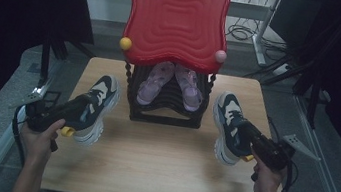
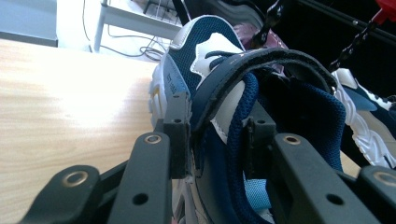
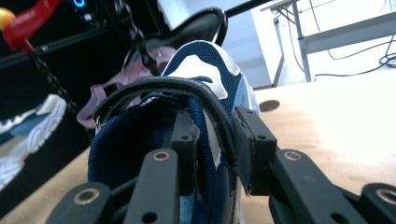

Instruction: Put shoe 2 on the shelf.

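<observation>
Sneakers flank the rack [image 1: 166, 106] near the table's far edge, toes forward: left gripper [image 1: 57, 113] clamps the left sneaker's [image 1: 96, 100] collar, right gripper [image 1: 261, 148] the right sneaker's [image 1: 228, 119].

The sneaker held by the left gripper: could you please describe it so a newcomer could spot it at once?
Start at the black rack under the red tray, mid-table. The navy-and-white sneaker lies to its left, its collar pinched by the left gripper. Its twin lies right of the rack; the pink sandals sit inside it.

Black tongs [image 1: 83, 109], brass-ringed holes, yellow triggers, black cables, bare forearms
</observation>
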The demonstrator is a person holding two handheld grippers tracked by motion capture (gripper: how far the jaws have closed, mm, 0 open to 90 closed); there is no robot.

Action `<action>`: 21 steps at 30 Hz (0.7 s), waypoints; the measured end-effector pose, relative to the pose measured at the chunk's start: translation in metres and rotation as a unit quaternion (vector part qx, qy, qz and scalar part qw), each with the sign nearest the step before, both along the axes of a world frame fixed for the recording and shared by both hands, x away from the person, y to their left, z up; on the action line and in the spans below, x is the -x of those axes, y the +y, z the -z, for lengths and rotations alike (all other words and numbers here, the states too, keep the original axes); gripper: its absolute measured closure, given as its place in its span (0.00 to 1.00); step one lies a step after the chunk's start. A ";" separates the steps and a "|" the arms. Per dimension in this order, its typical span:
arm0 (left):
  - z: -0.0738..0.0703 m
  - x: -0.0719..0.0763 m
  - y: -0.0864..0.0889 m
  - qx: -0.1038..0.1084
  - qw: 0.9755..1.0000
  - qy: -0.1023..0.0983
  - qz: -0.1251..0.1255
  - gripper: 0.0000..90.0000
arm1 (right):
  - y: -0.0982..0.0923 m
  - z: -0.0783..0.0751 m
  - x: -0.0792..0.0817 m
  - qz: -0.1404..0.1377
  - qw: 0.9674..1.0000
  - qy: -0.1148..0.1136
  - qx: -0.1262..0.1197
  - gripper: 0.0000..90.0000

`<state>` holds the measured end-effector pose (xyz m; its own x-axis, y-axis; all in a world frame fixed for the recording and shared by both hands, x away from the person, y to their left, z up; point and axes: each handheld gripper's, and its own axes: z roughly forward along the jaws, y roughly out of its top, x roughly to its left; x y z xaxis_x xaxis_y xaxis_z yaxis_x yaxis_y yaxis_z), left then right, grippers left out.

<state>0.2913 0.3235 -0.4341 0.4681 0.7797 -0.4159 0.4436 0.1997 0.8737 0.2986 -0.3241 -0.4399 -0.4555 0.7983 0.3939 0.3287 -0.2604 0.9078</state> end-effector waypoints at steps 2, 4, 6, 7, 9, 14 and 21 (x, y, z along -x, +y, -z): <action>-0.002 -0.004 0.000 0.000 1.000 -0.002 -0.003 0.77 | 0.000 -0.005 -0.005 0.000 1.000 -0.001 -0.006 0.79; -0.004 -0.007 0.000 -0.001 1.000 -0.004 -0.006 0.77 | 0.001 -0.011 -0.009 0.002 1.000 -0.003 -0.005 0.79; -0.007 -0.010 0.001 -0.001 1.000 -0.006 -0.008 0.77 | 0.002 -0.016 -0.013 0.004 1.000 -0.006 0.000 0.79; -0.009 -0.012 0.001 -0.001 1.000 -0.007 -0.010 0.77 | 0.002 -0.019 -0.015 0.005 1.000 -0.008 0.003 0.79; -0.012 -0.014 0.003 -0.002 1.000 -0.009 -0.011 0.77 | 0.002 -0.024 -0.018 0.007 1.000 -0.013 0.004 0.79; -0.021 -0.023 0.005 0.001 1.000 -0.009 -0.011 0.77 | 0.000 -0.036 -0.026 0.015 1.000 -0.009 0.010 0.79; -0.034 -0.033 0.003 -0.003 1.000 -0.016 -0.004 0.77 | -0.003 -0.054 -0.031 0.011 1.000 -0.009 0.008 0.79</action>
